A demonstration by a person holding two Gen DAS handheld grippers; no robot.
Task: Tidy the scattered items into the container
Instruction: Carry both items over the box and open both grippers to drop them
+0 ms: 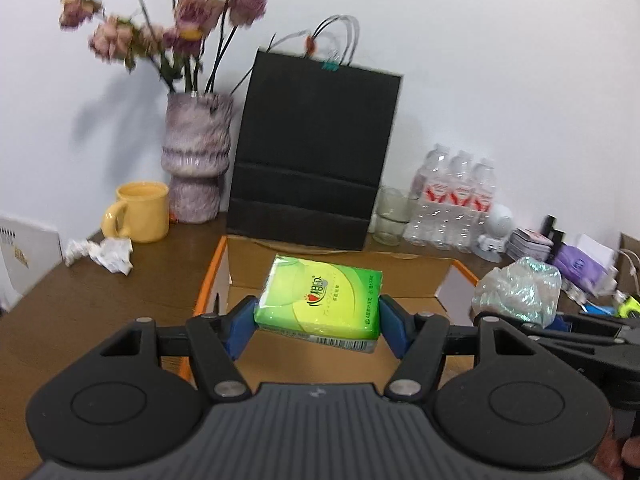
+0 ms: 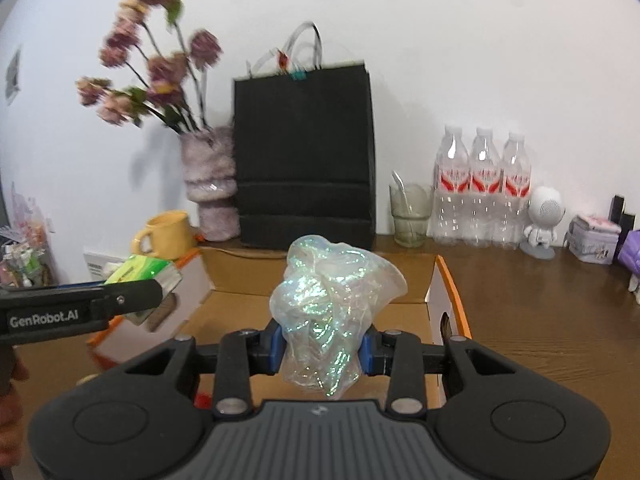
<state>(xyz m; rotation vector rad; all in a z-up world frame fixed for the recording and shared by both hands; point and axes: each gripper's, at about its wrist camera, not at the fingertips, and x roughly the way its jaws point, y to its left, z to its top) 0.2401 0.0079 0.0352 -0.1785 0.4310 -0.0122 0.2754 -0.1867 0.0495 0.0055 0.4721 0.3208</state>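
Tissue pack [image 1: 320, 300], green, sat clamped crosswise in your left gripper [image 1: 318, 328] above the open cardboard box [image 1: 344, 356], near its left wall. Your right gripper [image 2: 322, 350] squeezed a crumpled iridescent wrapper [image 2: 326, 304] over the same box.

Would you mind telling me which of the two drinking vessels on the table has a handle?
The yellow mug left of the vase has one; the clear glass beside the water bottles has none.
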